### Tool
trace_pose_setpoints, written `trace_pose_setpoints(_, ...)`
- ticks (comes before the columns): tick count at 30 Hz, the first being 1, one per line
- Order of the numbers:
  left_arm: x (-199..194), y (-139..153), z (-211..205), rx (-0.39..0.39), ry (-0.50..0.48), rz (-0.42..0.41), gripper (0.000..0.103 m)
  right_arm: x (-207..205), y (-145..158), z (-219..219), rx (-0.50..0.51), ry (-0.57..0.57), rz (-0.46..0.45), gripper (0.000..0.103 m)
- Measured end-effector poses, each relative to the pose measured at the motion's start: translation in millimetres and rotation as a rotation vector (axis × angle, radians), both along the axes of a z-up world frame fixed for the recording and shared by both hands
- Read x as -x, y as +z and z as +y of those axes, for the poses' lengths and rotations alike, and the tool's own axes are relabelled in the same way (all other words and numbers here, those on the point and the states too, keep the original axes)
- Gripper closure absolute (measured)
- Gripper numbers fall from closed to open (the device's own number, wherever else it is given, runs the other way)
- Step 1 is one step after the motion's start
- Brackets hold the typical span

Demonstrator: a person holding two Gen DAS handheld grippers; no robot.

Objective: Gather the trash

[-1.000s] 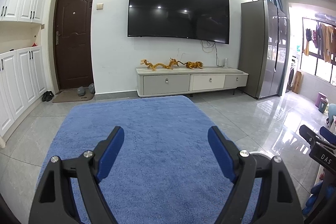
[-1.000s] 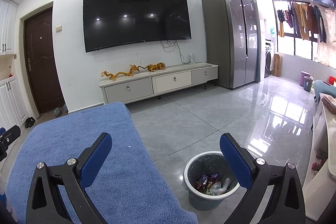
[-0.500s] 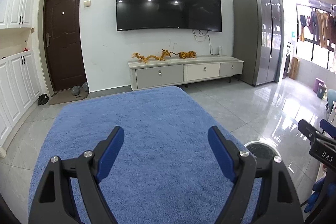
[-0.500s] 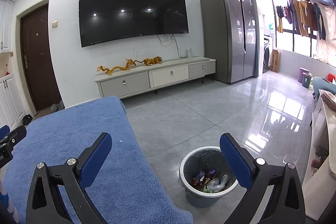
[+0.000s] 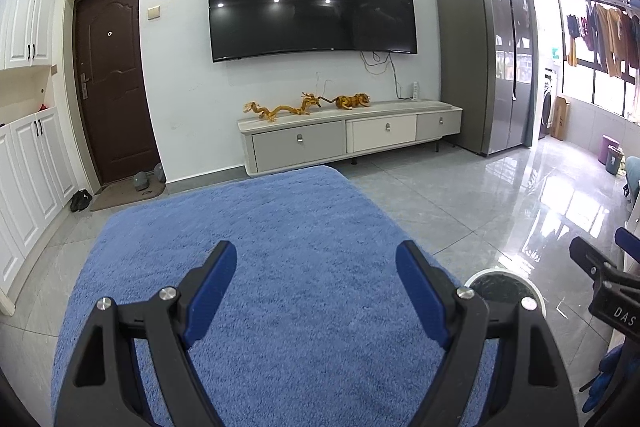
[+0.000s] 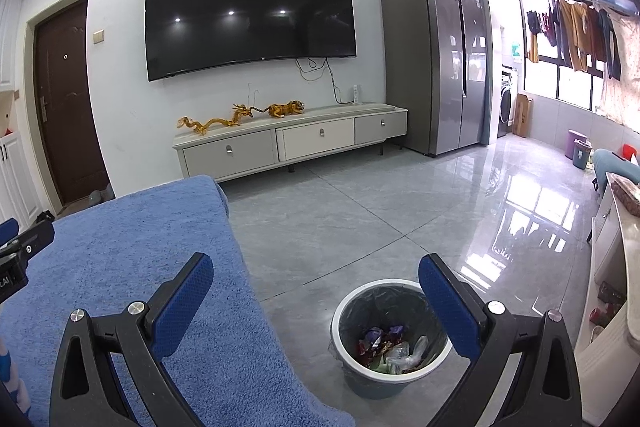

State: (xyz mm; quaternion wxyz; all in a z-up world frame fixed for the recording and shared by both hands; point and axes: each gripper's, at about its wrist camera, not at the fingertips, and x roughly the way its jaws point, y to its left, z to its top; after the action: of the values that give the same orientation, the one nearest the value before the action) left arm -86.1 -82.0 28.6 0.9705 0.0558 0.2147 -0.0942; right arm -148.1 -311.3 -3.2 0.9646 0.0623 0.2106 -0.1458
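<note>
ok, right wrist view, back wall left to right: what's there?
Brown door → TV → dragon figurine → tiger figurine → grey fridge → hanging clothes.

Both views have swung left: more of the trash bin shows beside the left gripper

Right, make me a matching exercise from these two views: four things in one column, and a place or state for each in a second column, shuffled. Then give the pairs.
Things:
1. trash bin
2. blue blanket
3. dragon figurine
4. television

Places or states:
A. mounted on the white wall
B. on the floor, lined with a bag, wrappers inside
C. lying on top of the low cabinet
D. spread flat under the left gripper

Pairs: 1-B, 2-D, 3-C, 4-A
</note>
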Motion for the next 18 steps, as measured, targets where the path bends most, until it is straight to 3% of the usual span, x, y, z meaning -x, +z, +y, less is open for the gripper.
trace_pose_setpoints(18, -19, -4, -5, -0.002, -0.009, 0.030, 0.022, -12, -5, -3, 0.002, 0.003, 0.028, 0.000)
